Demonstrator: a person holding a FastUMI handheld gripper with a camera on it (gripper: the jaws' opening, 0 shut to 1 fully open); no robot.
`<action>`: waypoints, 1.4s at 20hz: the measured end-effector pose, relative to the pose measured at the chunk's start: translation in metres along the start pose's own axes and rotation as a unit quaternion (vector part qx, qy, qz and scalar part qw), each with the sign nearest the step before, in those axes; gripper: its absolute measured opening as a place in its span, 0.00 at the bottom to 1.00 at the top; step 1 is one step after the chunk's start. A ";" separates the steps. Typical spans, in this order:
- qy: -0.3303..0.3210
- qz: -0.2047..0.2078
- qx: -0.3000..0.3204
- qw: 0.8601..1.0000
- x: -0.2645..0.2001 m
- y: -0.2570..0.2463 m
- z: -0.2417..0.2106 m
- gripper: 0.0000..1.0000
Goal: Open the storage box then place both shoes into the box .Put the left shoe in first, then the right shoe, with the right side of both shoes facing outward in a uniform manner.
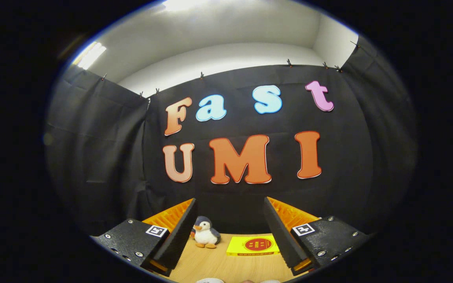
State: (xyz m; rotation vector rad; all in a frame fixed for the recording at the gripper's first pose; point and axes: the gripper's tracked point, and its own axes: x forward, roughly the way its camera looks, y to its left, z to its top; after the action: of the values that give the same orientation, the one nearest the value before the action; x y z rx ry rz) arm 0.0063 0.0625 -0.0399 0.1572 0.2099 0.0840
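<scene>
The tongs (230,228) are released, fingers spread wide with nothing between them, held above the wooden surface (218,267). Just beyond the left finger stands a small penguin toy (205,232). Right of it, between the fingers, lies a flat yellow packet (254,245). Neither box nor shoes can be made out.

The gripper (230,228) had two fingers (181,236) shaped like long wedges with rough, ridged inner faces. Each finger sat on a flat, speckled block with small shiny screws near its edges. Each block had a little white square sticker with a black pattern. The fingers stood wide apart with nothing between them.
</scene>
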 end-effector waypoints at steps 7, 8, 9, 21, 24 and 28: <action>0.200 0.114 0.051 0.972 -0.014 0.087 -0.120 0.97; 0.225 0.138 0.064 0.962 -0.018 0.104 -0.133 0.97; 0.249 0.156 0.081 0.952 -0.021 0.118 -0.148 0.96; 0.478 0.246 0.240 0.809 -0.079 0.225 -0.273 0.95; 0.501 0.251 0.261 0.786 -0.082 0.235 -0.291 0.95; 0.523 0.262 0.316 0.747 -0.083 0.255 -0.308 0.96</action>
State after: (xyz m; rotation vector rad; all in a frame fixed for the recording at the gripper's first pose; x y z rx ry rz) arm -0.1575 0.3502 -0.2792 0.8578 1.3375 0.6784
